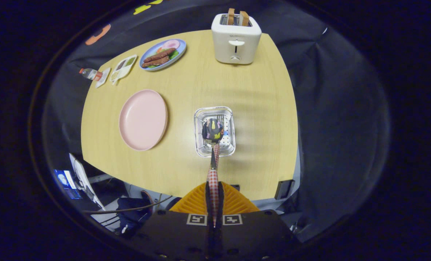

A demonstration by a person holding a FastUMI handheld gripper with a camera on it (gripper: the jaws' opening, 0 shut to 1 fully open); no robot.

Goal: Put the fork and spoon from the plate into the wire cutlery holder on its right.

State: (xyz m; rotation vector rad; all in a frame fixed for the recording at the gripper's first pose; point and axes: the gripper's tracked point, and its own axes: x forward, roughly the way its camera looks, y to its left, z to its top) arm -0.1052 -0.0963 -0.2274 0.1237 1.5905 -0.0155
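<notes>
While the gripper (214, 195) clamps its checkered handle, the glossy spoon (212, 131) hangs over the wire holder (214, 131)

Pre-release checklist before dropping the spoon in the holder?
1. Grip: gripper fingers shut on the spoon handle: ok.
2. Alignment: spoon bowl sits over the wire cutlery holder opening: ok.
3. Height above the holder: cannot tell from this angle.
4. Fork already inside the holder: cannot tell, spoon bowl blocks the view.
5. Pink plate bare, no cutlery left on it: ok.
6. Toaster well beyond the holder, out of the path: ok.
</notes>
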